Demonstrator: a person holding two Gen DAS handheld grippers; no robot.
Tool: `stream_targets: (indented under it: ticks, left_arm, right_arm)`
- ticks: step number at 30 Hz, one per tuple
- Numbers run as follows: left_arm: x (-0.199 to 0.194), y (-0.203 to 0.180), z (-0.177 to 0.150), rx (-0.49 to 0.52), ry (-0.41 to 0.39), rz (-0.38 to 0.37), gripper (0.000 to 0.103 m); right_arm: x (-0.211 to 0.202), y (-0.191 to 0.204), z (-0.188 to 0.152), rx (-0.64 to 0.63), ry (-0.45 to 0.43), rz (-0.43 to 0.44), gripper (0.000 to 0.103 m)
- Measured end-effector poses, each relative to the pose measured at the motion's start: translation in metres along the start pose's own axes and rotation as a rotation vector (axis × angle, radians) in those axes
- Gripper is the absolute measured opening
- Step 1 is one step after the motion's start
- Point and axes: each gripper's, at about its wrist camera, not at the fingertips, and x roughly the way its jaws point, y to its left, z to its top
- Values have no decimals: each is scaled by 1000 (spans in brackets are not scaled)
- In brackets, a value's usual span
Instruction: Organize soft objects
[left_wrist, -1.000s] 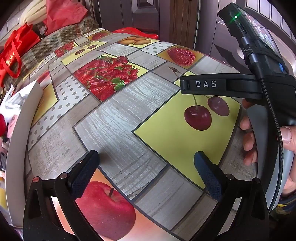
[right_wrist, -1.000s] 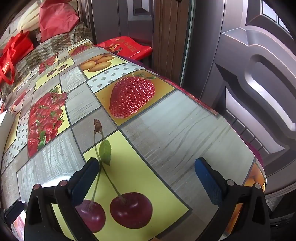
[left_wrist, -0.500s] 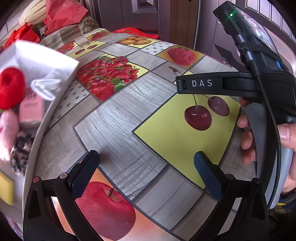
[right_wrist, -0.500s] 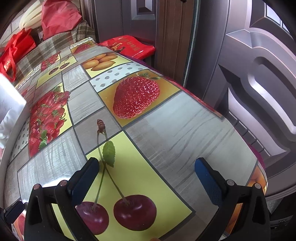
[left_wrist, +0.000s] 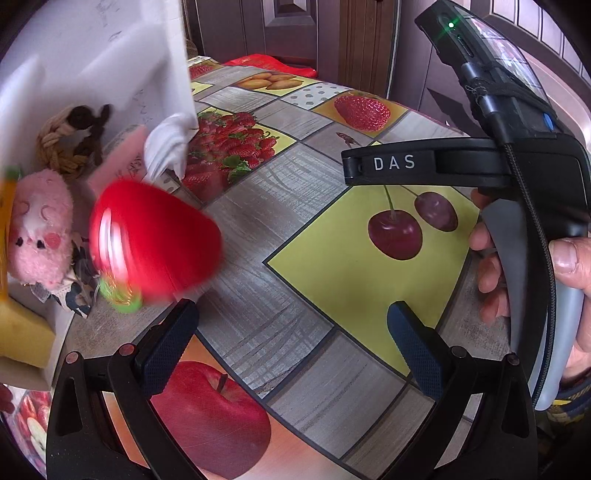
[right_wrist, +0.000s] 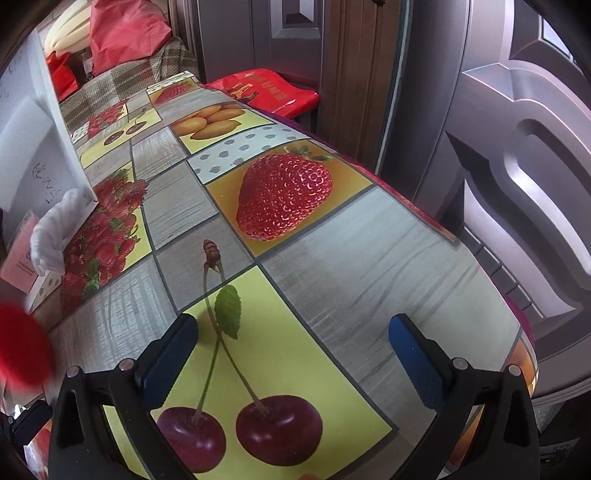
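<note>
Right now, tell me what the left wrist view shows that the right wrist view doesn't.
Only the left wrist view shows the pink plush toy, the rope knot, the yellow sponge and the right gripper's handle in a hand. Only the right shows the big strawberry print close up. Both show the tipped white box, white cloth, blurred red toy and tablecloth.

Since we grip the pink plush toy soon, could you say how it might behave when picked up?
The pink plush toy looks fluffy, so it probably squashes between the fingers. It likely weighs little. Its rounded body may slip unless gripped centrally.
</note>
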Motion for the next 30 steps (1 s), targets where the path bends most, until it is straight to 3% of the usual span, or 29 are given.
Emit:
stream_targets:
  ticks: [30]
  left_arm:
    - [0, 0, 0, 0, 0, -1, 103]
  right_arm:
    - [1, 2, 0, -9, 0, 10, 103]
